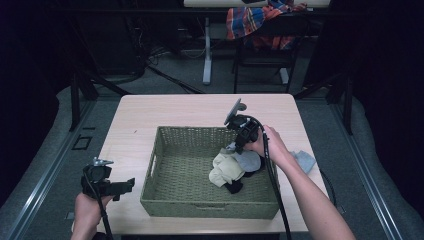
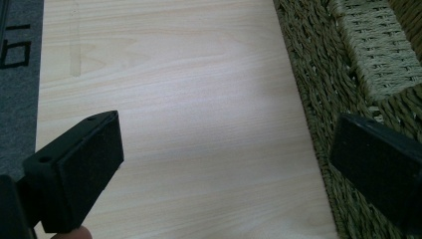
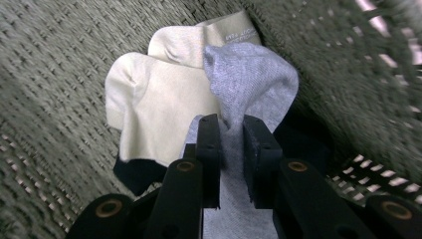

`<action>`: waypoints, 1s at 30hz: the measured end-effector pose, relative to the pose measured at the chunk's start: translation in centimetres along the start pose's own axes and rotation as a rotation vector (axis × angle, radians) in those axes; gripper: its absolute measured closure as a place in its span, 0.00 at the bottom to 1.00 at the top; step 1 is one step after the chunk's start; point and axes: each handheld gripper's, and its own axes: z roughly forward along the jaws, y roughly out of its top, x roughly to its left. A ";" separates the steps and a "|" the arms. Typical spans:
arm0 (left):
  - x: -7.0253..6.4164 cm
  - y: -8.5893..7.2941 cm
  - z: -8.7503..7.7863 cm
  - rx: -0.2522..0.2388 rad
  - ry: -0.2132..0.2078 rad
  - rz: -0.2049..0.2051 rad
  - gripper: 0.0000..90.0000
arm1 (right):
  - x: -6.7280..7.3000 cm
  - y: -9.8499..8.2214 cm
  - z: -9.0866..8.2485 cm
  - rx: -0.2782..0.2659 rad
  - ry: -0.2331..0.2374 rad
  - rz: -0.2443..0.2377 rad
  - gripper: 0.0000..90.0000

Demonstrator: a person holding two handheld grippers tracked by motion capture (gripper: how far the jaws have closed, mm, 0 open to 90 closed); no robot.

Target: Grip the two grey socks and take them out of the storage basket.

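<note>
Inside the woven basket (image 1: 165, 165) at its right end, the right gripper (image 3: 231, 149) pinches a grey sock (image 3: 249, 79) above cream socks (image 3: 159, 94), while the left gripper (image 2: 219, 164), jaws spread, hovers over the table's (image 2: 174, 99) near-left corner.

The woven basket (image 1: 165, 165) sits mid-table (image 1: 150, 110). In its right half lies a heap of socks (image 1: 232, 170) — one sock (image 3: 249, 74) atop the others. Right of the basket, on the table, lies another sock (image 1: 304, 160).
</note>
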 end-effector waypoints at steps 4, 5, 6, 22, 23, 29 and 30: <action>0.0 0.0 0.0 0.002 0.000 -0.001 0.01 | 0.2 -0.1 -1.4 -0.017 0.000 -0.010 0.88; 0.0 0.0 0.0 0.002 0.000 -0.001 0.01 | 0.2 -0.1 -1.8 -0.012 -0.004 -0.014 0.88; 0.0 0.0 0.0 0.001 0.001 -0.002 0.01 | 0.2 -0.1 -2.0 -0.021 -0.004 -0.014 0.88; 0.0 0.0 0.0 0.002 -0.001 -0.002 0.01 | 0.6 0.0 -6.1 -0.077 -0.011 -0.027 0.87; 0.0 0.0 0.0 0.002 -0.001 -0.002 0.01 | 0.5 0.0 -6.5 -0.084 -0.015 -0.029 0.87; 0.0 0.0 0.0 0.001 0.000 -0.002 0.01 | 0.4 -0.3 -7.7 -0.105 -0.026 -0.027 0.88; 0.0 0.0 0.0 0.001 0.000 -0.002 0.01 | 0.4 -0.3 -7.7 -0.105 -0.026 -0.027 0.88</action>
